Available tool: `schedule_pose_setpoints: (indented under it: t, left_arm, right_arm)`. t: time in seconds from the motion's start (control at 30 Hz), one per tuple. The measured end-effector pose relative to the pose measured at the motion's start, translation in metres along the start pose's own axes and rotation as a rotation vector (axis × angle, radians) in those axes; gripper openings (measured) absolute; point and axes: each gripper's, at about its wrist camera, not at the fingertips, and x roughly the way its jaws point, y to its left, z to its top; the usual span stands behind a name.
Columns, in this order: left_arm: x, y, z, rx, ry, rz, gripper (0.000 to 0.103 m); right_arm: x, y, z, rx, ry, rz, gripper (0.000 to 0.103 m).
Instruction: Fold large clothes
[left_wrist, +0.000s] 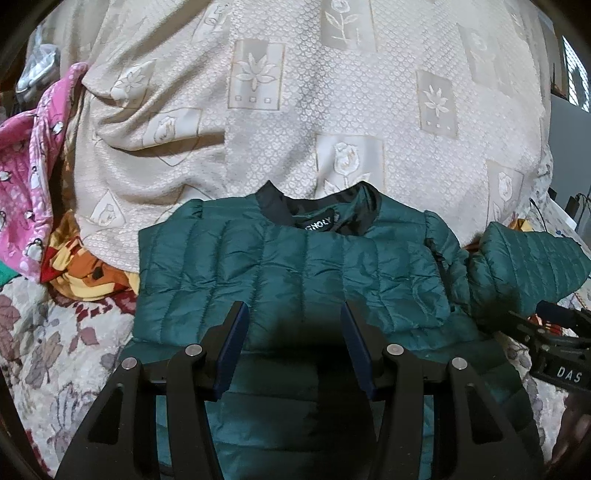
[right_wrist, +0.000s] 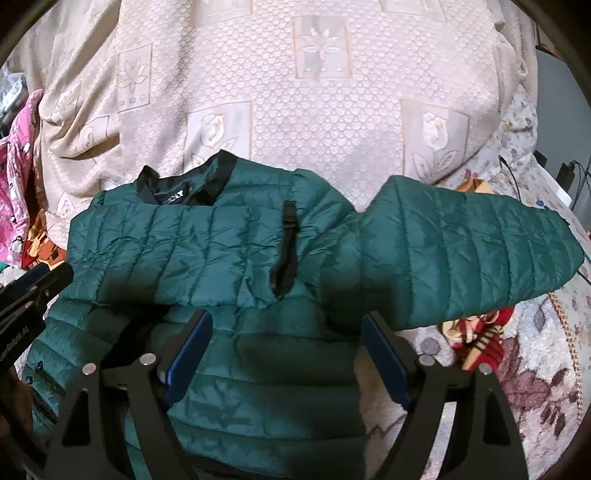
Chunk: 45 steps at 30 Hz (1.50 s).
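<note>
At nine o'clock in the left wrist view a pink penguin-print cloth (left_wrist: 26, 173) is seen bunched beside a cream floral blanket (left_wrist: 295, 110). Toward six o'clock the teal quilted jacket (left_wrist: 295, 258) is laid flat on the bed, collar (left_wrist: 317, 210) toward twelve o'clock. The left gripper (left_wrist: 293, 317) is angled downward over the jacket's lower body, its jaws parted and nothing clasped between them. At three o'clock one sleeve (right_wrist: 469, 251) is stretched outward. In the right wrist view the right gripper (right_wrist: 286, 332) is tilted steeply down above the hem, its jaws spread wide and released, no fabric pinched.
</note>
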Motion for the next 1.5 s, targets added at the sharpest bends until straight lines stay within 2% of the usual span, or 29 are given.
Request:
schedule_pose_setpoints:
  t: [0.2, 0.6, 0.83, 1.13, 1.3, 1.4, 1.47, 1.5]
  left_arm:
    - [0.009, -0.001, -0.001, -0.019, 0.025, -0.023, 0.026]
    - [0.019, 0.01, 0.001, -0.045, 0.034, -0.012, 0.026]
    - [0.026, 0.016, -0.001, -0.044, 0.046, -0.012, 0.026]
    - [0.035, 0.028, 0.001, -0.073, 0.049, -0.004, 0.026]
    - [0.044, 0.031, 0.0, -0.075, 0.066, 0.002, 0.026]
    - [0.048, 0.029, -0.003, -0.061, 0.075, 0.008, 0.026]
    - [0.051, 0.029, -0.005, -0.054, 0.084, 0.011, 0.026]
    - [0.052, 0.03, -0.005, -0.053, 0.088, 0.015, 0.026]
  right_arm:
    - [0.004, -0.019, 0.001, 0.011, 0.002, -0.04, 0.086]
    - [0.006, -0.078, 0.014, 0.072, -0.006, -0.138, 0.086]
    - [0.007, -0.156, 0.031, 0.187, -0.045, -0.277, 0.087]
    - [0.005, -0.278, 0.048, 0.384, -0.083, -0.489, 0.09]
    - [0.012, -0.325, 0.049, 0.485, -0.071, -0.554, 0.091]
    - [0.02, -0.342, 0.046, 0.548, -0.058, -0.564, 0.091]
    - [0.025, -0.347, 0.049, 0.528, -0.08, -0.558, 0.091]
    - [0.027, -0.346, 0.05, 0.512, -0.082, -0.54, 0.087]
